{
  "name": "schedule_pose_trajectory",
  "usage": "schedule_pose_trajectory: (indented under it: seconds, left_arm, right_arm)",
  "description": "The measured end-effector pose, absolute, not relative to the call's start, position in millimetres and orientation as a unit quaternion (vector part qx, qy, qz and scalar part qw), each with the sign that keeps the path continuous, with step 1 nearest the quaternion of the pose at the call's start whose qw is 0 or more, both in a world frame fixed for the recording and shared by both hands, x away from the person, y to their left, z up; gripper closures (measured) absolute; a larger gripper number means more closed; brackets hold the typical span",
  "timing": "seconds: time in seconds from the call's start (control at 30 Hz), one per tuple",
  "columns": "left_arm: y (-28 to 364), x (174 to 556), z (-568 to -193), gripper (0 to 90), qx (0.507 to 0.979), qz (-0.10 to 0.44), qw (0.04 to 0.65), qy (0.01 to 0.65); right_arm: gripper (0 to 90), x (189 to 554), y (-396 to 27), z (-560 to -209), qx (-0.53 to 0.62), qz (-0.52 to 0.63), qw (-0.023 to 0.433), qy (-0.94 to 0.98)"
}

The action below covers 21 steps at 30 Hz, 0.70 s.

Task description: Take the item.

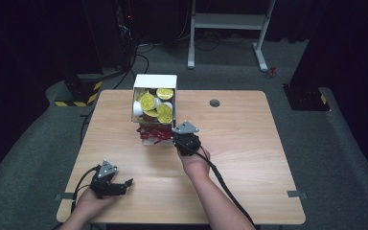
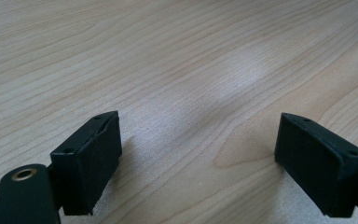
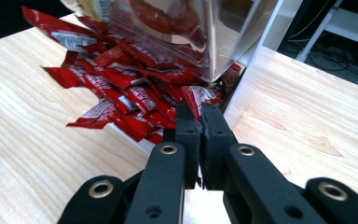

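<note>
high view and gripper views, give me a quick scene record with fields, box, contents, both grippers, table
box: white box at the far middle of the table, open toward the person
contents: yellow-lidded cups in the upper part, red packets spilling from the lower part onto the table
right gripper: shut at the packet pile, beside the box's white edge; whether a packet is pinched cannot be told
left gripper: open, low over bare wood, near left
table: light wood

Light wood-grain table (image 1: 249, 158) on grey carpet, round cable hole (image 1: 214, 103) near far edge. White box (image 1: 154, 82) at far-middle, holding yellow-lidded cups (image 1: 147, 101) (several). Red sachets (image 3: 121, 88) spilling from box front onto tabletop. Tape strips at near corners, left (image 1: 63, 196) and right (image 1: 297, 194).
</note>
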<state>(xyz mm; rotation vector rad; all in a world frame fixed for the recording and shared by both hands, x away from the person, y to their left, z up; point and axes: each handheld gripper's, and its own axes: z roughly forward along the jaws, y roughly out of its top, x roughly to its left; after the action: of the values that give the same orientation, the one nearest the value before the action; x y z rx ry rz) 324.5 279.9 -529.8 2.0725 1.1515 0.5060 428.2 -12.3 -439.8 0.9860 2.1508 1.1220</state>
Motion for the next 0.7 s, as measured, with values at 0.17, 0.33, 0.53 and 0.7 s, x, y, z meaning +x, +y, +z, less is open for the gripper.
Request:
schedule_pose_trajectory:
  seconds: [0.17, 0.33, 0.53, 0.7]
  left_arm:
    - [279.9, 324.5, -529.8, 14.9, 0.800, 0.195, 0.351, 0.445]
    - [280.2, 324.8, -529.7, 15.0, 0.801, 0.197, 0.350, 0.443]
    - [279.8, 324.3, -529.8, 15.0, 0.800, 0.195, 0.351, 0.445]
    - [279.9, 324.3, -529.8, 15.0, 0.800, 0.195, 0.351, 0.445]
  right_arm:
    - [87.7, 424.1, -18.3, -435.3, 0.361, 0.422, 0.246, 0.794]
    - [87.9, 416.3, -20.1, -431.3, 0.356, 0.426, 0.247, 0.794]
    - [87.9, 410.7, -23.2, -431.5, 0.353, 0.431, 0.246, 0.793]
    - [88.0, 403.2, -27.2, -429.9, 0.348, 0.437, 0.246, 0.792]
